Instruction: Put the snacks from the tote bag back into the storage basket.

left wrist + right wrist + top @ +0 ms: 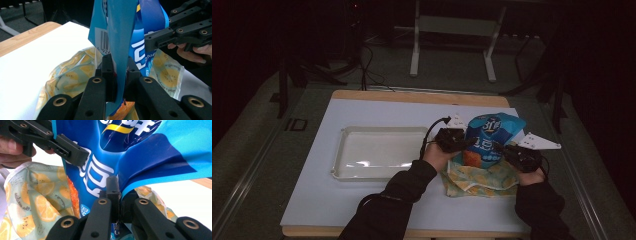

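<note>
Sleeves (402, 192) dark, entering from the near table edge. Left gripper (119, 75) clamped on the thin side seam of a glossy blue snack bag (122, 37); barcode panel visible. Right gripper (119, 197) pinched shut on the bag's opposite edge, foil creased there. Bag held upright just above a crinkly lemon-print pouch (482, 177) lying flat. Left of the bag: shallow white rectangular tray (343, 150), rounded corners, on a pale mat (312, 195).

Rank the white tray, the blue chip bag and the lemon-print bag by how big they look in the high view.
1. Tray, clearly largest.
2 and 3. Chip bag and lemon bag: look alike; the chip bag is lifted and covers part of the lemon bag, so no ranking.
</note>
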Action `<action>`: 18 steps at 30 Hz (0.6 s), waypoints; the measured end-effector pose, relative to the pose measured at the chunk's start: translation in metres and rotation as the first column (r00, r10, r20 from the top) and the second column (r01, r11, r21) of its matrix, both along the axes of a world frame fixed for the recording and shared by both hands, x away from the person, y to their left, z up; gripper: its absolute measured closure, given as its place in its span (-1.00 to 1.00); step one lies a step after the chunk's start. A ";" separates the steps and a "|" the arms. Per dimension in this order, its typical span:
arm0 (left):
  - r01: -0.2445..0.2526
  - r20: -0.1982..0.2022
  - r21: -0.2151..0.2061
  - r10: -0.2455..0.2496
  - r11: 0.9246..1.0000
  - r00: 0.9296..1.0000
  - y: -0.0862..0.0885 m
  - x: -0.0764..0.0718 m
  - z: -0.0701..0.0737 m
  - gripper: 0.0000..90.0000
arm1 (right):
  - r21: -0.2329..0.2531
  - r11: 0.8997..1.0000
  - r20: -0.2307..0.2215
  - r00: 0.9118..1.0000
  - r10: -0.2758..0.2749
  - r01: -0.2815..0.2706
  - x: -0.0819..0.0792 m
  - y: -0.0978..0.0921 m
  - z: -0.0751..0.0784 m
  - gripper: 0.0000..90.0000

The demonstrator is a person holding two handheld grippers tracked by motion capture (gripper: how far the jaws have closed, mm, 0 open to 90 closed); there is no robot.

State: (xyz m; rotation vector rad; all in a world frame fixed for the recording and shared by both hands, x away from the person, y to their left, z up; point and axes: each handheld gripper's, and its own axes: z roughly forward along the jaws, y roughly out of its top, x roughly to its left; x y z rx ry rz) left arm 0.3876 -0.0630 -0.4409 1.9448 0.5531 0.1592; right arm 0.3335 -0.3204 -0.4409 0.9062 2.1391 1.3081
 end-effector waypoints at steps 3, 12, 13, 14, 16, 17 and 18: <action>0.001 0.005 -0.004 -0.001 1.000 1.000 0.000 0.000 0.004 0.89 | 0.007 1.000 0.000 1.000 -0.002 0.002 0.000 -0.001 0.002 0.96; 0.005 0.021 -0.004 -0.005 1.000 1.000 -0.002 -0.001 0.022 0.93 | 0.025 1.000 0.022 1.000 -0.009 0.009 -0.003 -0.003 0.018 0.97; 0.006 0.020 -0.006 -0.006 1.000 1.000 -0.002 -0.001 0.024 0.93 | 0.026 1.000 0.024 1.000 -0.012 0.011 -0.003 -0.003 0.020 0.97; 0.005 0.021 -0.009 -0.005 1.000 1.000 -0.002 -0.001 0.026 0.93 | 0.024 1.000 0.029 0.999 -0.014 0.013 -0.004 -0.003 0.022 0.97; 0.008 0.026 -0.010 -0.008 1.000 1.000 -0.002 -0.001 0.031 0.94 | 0.028 0.999 0.034 0.999 -0.017 0.016 -0.004 -0.003 0.026 0.97; 0.008 0.025 -0.014 -0.007 1.000 1.000 -0.002 -0.001 0.033 0.94 | 0.032 0.999 0.037 0.999 -0.020 0.018 -0.004 -0.003 0.029 0.97; 0.010 0.025 -0.014 -0.010 1.000 1.000 -0.002 0.000 0.037 0.94 | 0.035 0.999 0.040 0.999 -0.020 0.019 -0.004 -0.003 0.030 0.98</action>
